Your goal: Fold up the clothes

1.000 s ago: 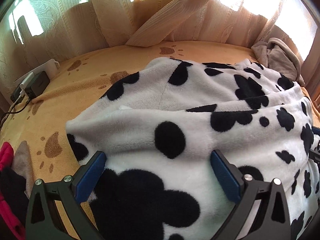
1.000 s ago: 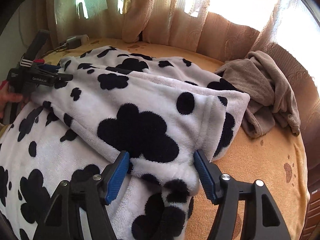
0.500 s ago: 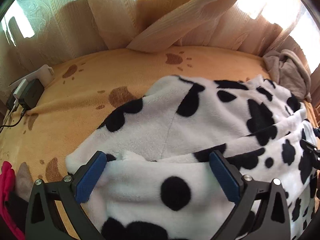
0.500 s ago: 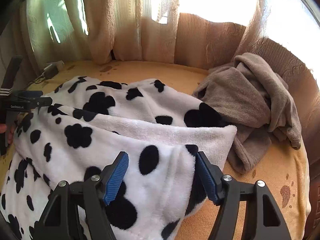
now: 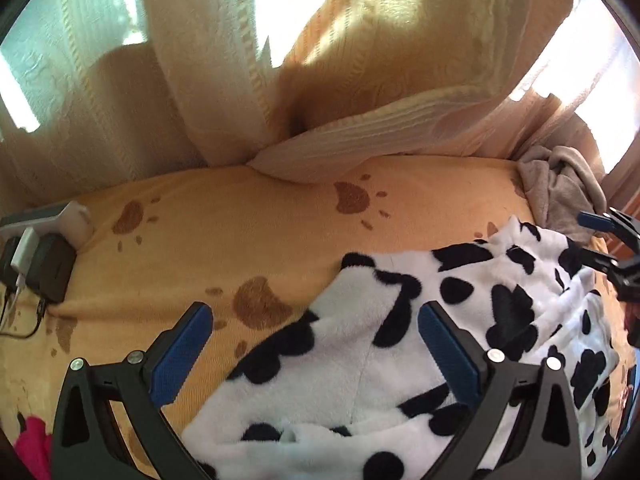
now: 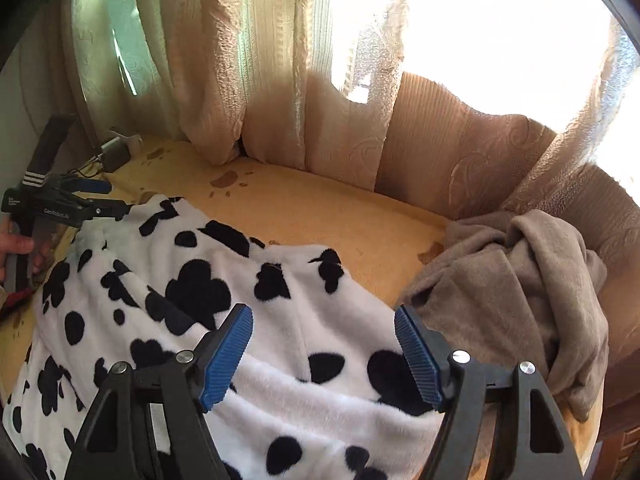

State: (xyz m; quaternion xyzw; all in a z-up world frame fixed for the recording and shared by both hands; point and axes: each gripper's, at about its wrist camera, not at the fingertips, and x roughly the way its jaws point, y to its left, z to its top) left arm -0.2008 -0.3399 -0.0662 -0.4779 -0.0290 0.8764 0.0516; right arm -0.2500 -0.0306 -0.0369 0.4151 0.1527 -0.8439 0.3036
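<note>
My left tongs (image 5: 312, 344) and right tongs (image 6: 324, 354) both stand wide and hold nothing. The cow-print fleece garment (image 6: 224, 292) lies half folded on the bed (image 5: 248, 240). It looks soft, thick, fairly light; I would pinch a doubled edge.

A home bedroom: a bed under an orange paw-print fleece cover (image 5: 248, 248), cream patterned curtains (image 6: 272, 80) across sunlit windows, and black chargers (image 5: 48, 268) plugged in beside it.
</note>
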